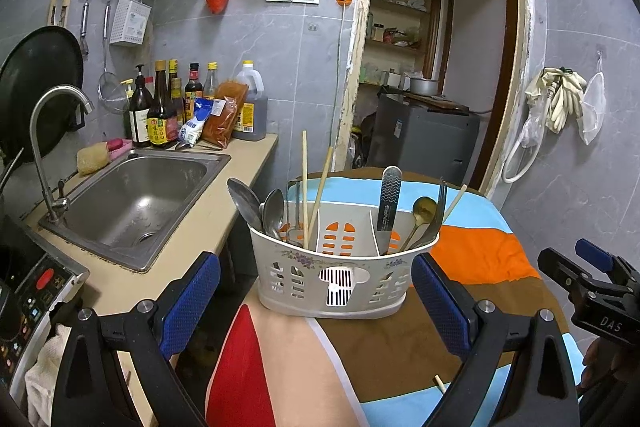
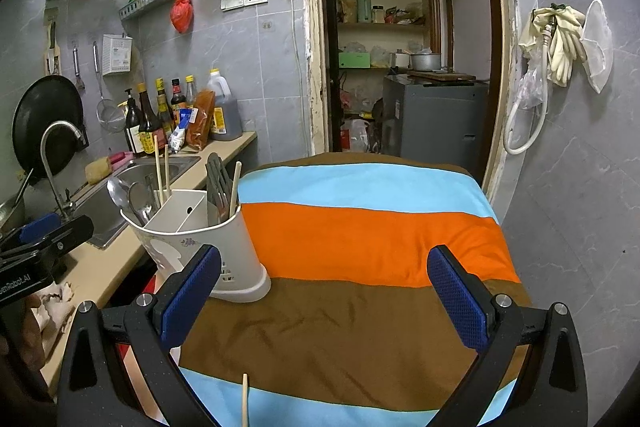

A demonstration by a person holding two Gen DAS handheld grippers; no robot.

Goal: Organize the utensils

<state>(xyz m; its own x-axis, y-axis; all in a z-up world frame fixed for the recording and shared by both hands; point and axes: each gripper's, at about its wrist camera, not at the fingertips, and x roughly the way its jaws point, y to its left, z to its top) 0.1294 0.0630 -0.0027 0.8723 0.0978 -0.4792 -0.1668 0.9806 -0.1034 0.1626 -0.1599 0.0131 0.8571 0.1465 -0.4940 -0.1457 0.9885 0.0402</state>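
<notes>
A white plastic utensil caddy stands on a striped cloth. It holds spoons, chopsticks, a fork, a gold spoon and a grey-handled tool. My left gripper is open and empty, its jaws either side of the caddy's near face. My right gripper is open and empty over the cloth, to the right of the caddy. One loose chopstick lies on the cloth just below it; it also shows in the left wrist view.
A steel sink with a tap lies left of the cloth. Sauce bottles line the wall behind it. A black pan hangs at far left. An open doorway is straight ahead.
</notes>
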